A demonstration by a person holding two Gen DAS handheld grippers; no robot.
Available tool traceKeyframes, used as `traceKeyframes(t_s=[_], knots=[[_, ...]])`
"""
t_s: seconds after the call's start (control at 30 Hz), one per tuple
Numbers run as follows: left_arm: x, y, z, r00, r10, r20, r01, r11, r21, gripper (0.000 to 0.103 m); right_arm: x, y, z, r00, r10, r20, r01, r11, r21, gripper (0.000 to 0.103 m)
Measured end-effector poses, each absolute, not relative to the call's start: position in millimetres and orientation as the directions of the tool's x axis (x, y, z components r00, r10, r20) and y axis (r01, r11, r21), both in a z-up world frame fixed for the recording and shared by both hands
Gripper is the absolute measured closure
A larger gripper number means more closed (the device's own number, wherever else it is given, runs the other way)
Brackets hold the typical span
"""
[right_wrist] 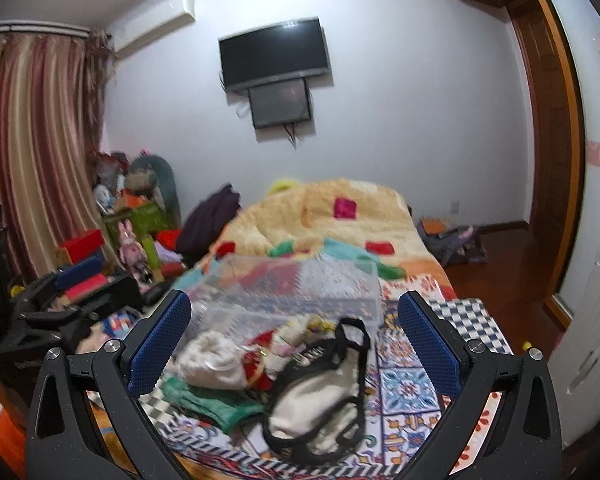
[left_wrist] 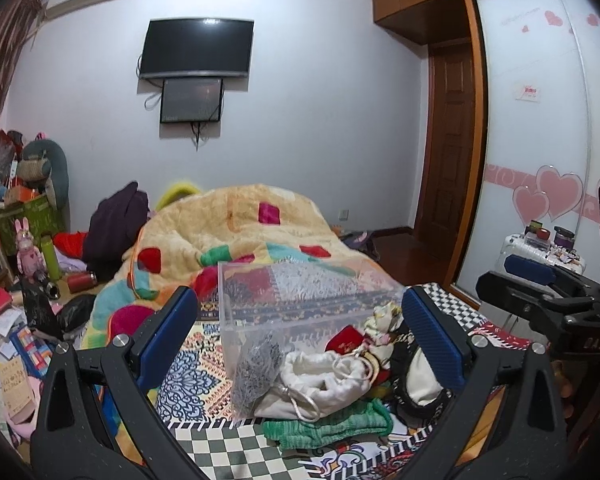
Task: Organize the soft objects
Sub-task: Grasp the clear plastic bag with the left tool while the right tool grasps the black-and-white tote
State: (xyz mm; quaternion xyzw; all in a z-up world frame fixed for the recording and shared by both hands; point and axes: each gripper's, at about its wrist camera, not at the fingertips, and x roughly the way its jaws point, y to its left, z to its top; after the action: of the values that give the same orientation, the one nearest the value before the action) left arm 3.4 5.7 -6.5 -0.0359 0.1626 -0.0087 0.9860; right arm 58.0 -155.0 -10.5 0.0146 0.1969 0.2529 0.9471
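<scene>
A pile of soft things lies on the patterned bed cover in front of a clear plastic box (left_wrist: 300,300). In the pile are a white drawstring pouch (left_wrist: 324,380), a green knit cloth (left_wrist: 328,426), a red pouch (left_wrist: 346,340), a grey glittery pouch (left_wrist: 256,372) and a white bag with black trim (left_wrist: 416,372). My left gripper (left_wrist: 300,348) is open and empty, raised short of the pile. My right gripper (right_wrist: 296,340) is open and empty, held above the white bag with black trim (right_wrist: 320,396). The box (right_wrist: 300,292), white pouch (right_wrist: 212,360) and green cloth (right_wrist: 208,400) show there too.
A bunched yellow quilt (left_wrist: 236,232) with coloured patches fills the bed beyond the box. Clutter of boxes, toys and bottles (left_wrist: 32,248) lies on the left. A wardrobe with heart decals (left_wrist: 540,160) and a white case (left_wrist: 536,248) stand on the right.
</scene>
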Motion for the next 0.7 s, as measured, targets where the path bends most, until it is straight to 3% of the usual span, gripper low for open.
traceKeyframes(t_s=[0.13, 0.27, 0.43, 0.7], knots=[[17, 19, -20, 0.93, -0.032, -0.366, -0.008, 0.994, -0.108, 0.001, 77, -157, -29, 0.764, 0.47, -0.443, -0.452, 0.879, 0.153, 0.001], [32, 31, -36, 0.906, -0.019, -0.423, -0.036, 0.992, -0.122, 0.015, 90, -157, -45, 0.726, 0.462, -0.51, -0.44, 0.881, 0.173, 0.013], [49, 43, -59, 0.875, -0.012, -0.485, -0.071, 0.986, -0.153, 0.025, 98, -157, -60, 0.674, 0.473, -0.568, -0.443, 0.874, 0.202, 0.025], [66, 47, -88, 0.826, -0.03, -0.563, -0.077, 0.983, -0.165, 0.049, 110, -148, -77, 0.631, 0.438, -0.64, -0.418, 0.887, 0.196, 0.027]])
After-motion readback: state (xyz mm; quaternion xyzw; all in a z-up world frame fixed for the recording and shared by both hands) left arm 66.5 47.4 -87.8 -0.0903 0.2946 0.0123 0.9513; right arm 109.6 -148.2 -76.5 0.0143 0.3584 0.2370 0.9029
